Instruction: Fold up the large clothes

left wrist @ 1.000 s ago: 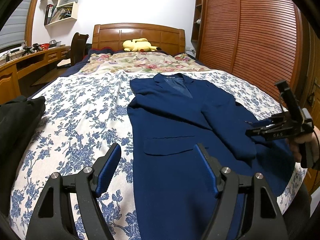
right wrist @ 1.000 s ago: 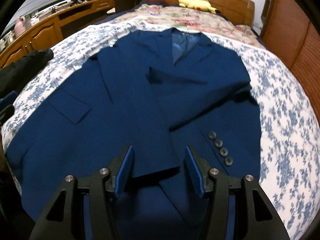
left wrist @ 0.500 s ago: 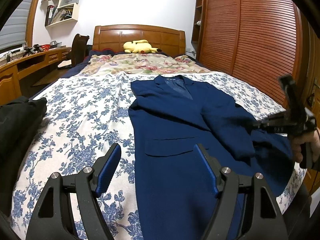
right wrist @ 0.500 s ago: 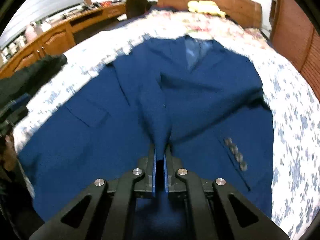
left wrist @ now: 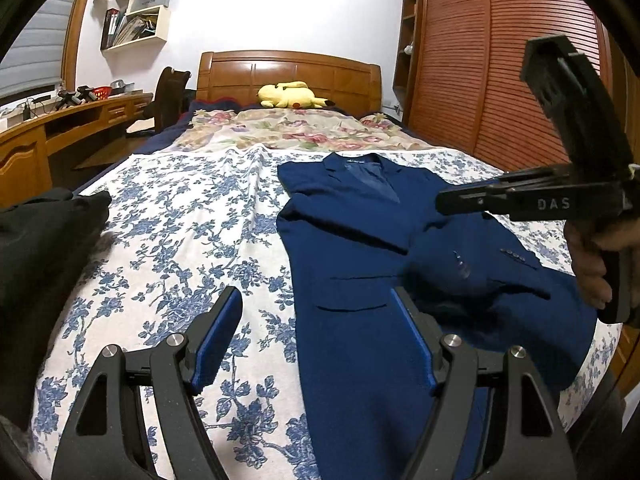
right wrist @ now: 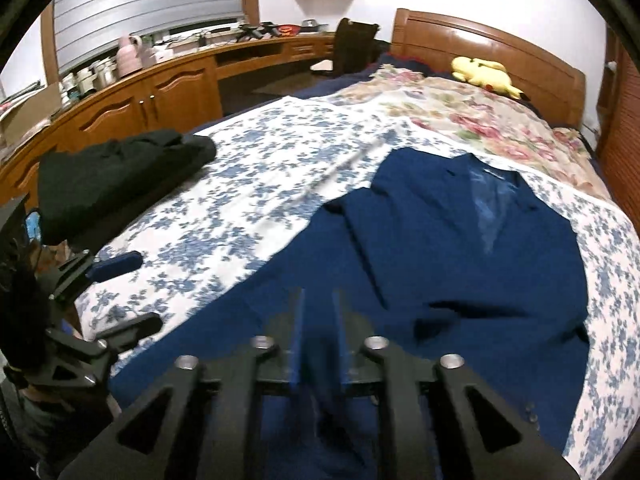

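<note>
- NEAREST: The left gripper (left wrist: 316, 296) hovers wide and empty at the jacket's (left wrist: 360, 264) hem-side left edge, one finger over the floral sheet (left wrist: 180, 240) and the other over the cloth, where it was a second ago.
- ABOVE THE JACKET'S RIGHT HALF: The right gripper (right wrist: 319, 294), in the person's hand (left wrist: 592, 264), has pinched a fold of the navy cloth, lifted and swung leftward. Its jaws have just been opening to a narrow gap. The view is blurred, but no cloth hangs from them.
- THE JACKET: It lies front-up and flat on the sheet, collar toward the headboard. The right sleeve (left wrist: 516, 255) is laid inward across the front, with its cuff buttons showing. This looks like a sleeve fold just dropped in place, with the body folds still to come.
- LEFT OF THE JACKET: A black garment (left wrist: 36, 248) rests well apart.
- BEYOND THE COLLAR: A yellow plush toy (left wrist: 288, 95) sits by the headboard.
</note>
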Demonstrator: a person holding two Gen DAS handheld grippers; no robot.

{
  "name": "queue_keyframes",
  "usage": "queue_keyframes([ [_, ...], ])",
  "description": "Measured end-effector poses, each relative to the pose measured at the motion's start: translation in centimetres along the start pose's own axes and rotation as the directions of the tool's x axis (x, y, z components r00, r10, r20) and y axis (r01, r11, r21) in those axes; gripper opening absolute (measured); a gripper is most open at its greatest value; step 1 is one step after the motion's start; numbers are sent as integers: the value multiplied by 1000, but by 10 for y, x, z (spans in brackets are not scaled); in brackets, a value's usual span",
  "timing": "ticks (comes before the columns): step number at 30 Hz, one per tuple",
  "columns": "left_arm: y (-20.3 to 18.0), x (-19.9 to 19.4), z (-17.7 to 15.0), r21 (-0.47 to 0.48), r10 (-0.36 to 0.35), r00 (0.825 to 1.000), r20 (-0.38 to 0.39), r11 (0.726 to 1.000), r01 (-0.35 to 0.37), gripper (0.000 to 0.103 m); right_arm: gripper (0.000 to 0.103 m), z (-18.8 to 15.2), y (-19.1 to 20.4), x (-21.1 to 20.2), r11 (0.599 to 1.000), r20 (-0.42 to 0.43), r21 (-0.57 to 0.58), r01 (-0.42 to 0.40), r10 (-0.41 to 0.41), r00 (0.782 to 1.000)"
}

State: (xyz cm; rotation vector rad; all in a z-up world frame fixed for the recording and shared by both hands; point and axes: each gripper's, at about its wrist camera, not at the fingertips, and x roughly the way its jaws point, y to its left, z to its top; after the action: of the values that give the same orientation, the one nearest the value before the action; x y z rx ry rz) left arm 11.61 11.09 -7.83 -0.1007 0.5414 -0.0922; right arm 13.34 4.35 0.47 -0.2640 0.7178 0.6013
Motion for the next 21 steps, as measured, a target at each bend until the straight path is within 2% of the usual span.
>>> queue_keyframes([
  [2, 2, -1, 0, 2, 3, 1000, 0, 1000, -3, 75, 42, -5, -4, 0, 1000, 5, 3, -5, 5, 1000],
  [3, 3, -2, -1, 2, 3, 1000, -1, 1000, -3, 75, 44, -7, -9, 1, 1000, 7, 10, -1, 0, 1000],
  [10, 6, -5, -3, 0, 4, 1000, -1, 1000, -4, 75, 44, -42, -33, 19, 991, -90, 84, 103, -95, 991],
  [18, 3, -3, -4, 11, 1, 1000, -6, 1000, -1, 75, 44, -75, -26, 40, 990, -149, 114, 78, -60, 987],
  [21, 1, -2, -4, 14, 1, 1000, -7, 1000, -1, 75, 44, -79, -23, 50, 988, -161, 148, 34, -10, 987],
])
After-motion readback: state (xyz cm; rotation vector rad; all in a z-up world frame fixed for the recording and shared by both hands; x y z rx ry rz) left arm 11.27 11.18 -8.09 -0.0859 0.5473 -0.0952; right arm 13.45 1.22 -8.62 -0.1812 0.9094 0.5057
